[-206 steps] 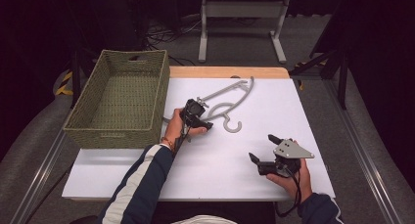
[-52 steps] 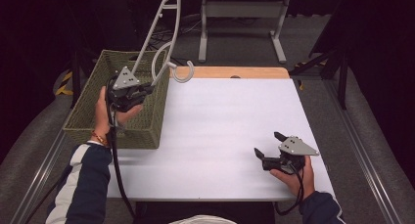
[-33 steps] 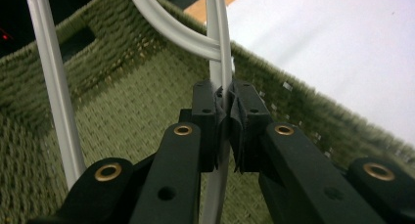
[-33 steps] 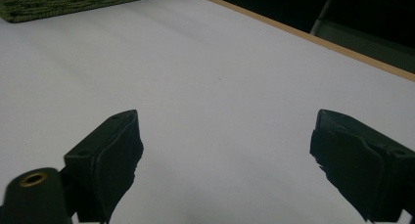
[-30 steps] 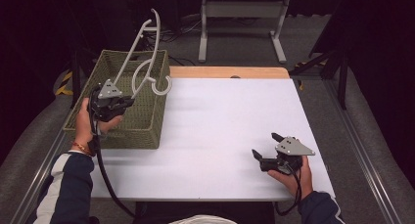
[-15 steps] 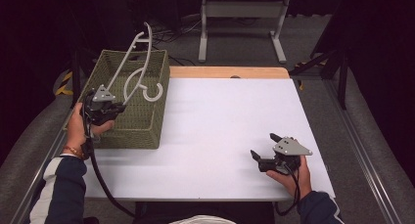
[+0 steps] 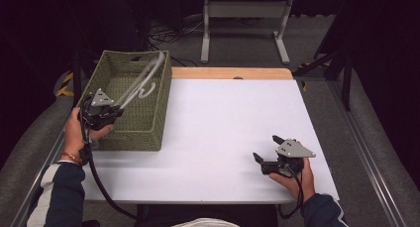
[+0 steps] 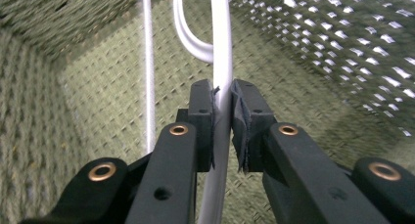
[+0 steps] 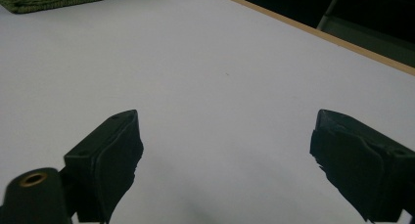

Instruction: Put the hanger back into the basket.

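Note:
A white plastic clothes hanger (image 7: 142,79) slants down into the green woven basket (image 7: 157,138) at the table's left. My left gripper (image 7: 115,111) is shut on one arm of the hanger, at the basket's near left rim. In the left gripper view the hanger (image 8: 221,62) runs between the closed pads, with its hook curving ahead over the basket floor (image 8: 98,97). My right gripper (image 7: 265,154) rests low over the white table near the front right, open with nothing between its fingers (image 9: 115,160).
The white table top (image 7: 228,123) spreads between basket and right gripper, with a wooden strip (image 7: 233,72) along its far edge. A metal stand (image 7: 242,19) and cables lie on the floor beyond. Dark floor borders both sides.
My left gripper carried the hanger from the table's middle up and over to the basket, then lowered it inside. The right gripper stayed put.

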